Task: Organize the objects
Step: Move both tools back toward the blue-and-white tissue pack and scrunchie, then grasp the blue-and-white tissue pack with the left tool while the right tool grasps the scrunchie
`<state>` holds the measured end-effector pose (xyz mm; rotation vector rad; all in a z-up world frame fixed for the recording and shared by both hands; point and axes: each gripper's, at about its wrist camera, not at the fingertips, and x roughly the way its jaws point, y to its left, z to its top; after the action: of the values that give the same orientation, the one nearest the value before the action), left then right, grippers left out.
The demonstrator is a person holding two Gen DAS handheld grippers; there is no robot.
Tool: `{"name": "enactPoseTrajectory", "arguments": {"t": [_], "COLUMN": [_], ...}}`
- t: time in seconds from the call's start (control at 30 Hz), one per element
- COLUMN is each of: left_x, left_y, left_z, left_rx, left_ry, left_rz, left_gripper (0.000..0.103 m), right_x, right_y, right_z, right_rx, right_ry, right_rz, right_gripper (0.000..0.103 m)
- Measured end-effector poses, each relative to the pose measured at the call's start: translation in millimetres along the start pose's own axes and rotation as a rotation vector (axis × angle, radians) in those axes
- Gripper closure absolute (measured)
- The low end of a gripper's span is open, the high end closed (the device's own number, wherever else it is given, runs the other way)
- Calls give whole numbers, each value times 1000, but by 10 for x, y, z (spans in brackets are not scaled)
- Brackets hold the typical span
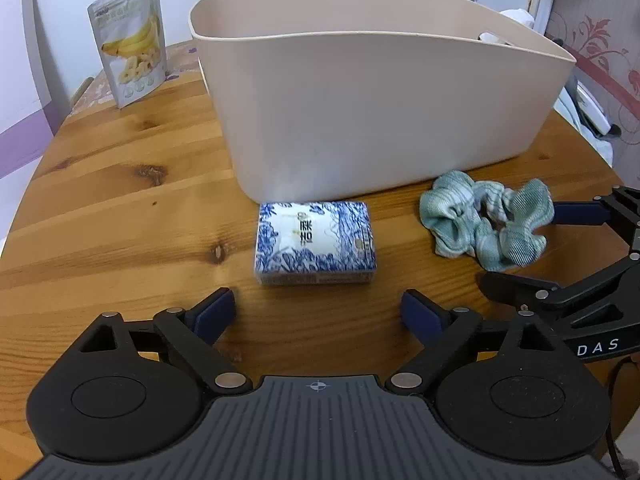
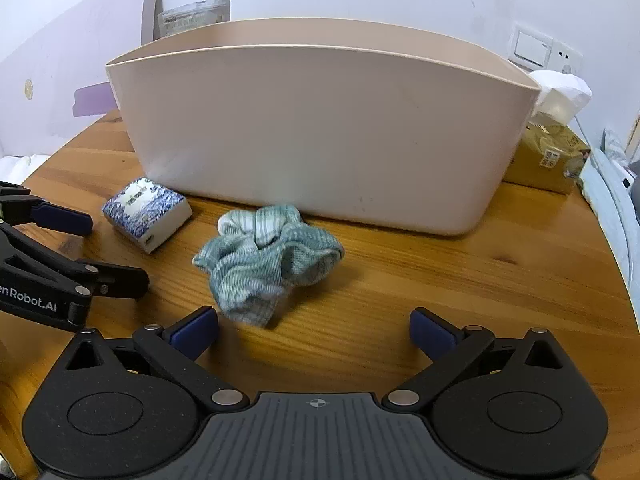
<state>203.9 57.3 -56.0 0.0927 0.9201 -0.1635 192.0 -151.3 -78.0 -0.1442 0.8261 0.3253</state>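
A blue-and-white patterned box (image 1: 315,242) lies flat on the wooden table just in front of a large beige bin (image 1: 372,92). My left gripper (image 1: 318,312) stands open a little short of the box, nothing between its fingers. To the right lies a crumpled teal striped cloth (image 1: 486,220). In the right wrist view that cloth (image 2: 266,260) sits ahead and slightly left of my right gripper (image 2: 314,330), which is open and empty. The box (image 2: 146,212) and the bin (image 2: 316,132) show there too. The left gripper's fingers (image 2: 64,216) reach in from the left edge.
A banana-chip pouch (image 1: 130,40) stands upright at the table's far left. A yellow tissue box (image 2: 548,156) with white tissue sits right of the bin. The round table edge (image 2: 608,240) curves close on the right. A wall switch (image 2: 530,50) is behind.
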Motion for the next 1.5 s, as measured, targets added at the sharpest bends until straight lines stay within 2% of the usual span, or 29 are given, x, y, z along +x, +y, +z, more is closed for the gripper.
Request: {"name": "enactPoseTrajectory", "arguments": {"t": [0.27,0.63,0.7,0.9,0.97,1.07,1.2,1.27,1.5], "left_x": [108,241,252,229,217,210,179,163,110], "left_y": [61,153,162,108,88,85,78,85,106], "left_z": [91,185,197,200,202,203,186,172,113], "left_rx": [-8,-43,-43,-9,1,-2,-16,-21,-32], "left_ry": [-26,-75,-75,-102,-103,-99,-95,-93,-88], "left_rz": [5,41,38,12,4,2,10,14,32], "left_gripper": [7,7,9,29,34,35,36,36,36], "right_x": [75,186,192,183,176,165,170,152,144], "right_y": [-3,26,34,52,63,75,66,89,80], "right_z": [70,169,186,187,192,213,247,254,262], "right_rx": [6,14,15,15,13,9,3,1,-3], "right_ry": [-13,-14,-14,-18,-21,-26,-38,-43,-55], "right_rz": [-2,0,0,3,6,10,14,14,19], "right_gripper": [0,0,0,0,6,15,30,41,61]}}
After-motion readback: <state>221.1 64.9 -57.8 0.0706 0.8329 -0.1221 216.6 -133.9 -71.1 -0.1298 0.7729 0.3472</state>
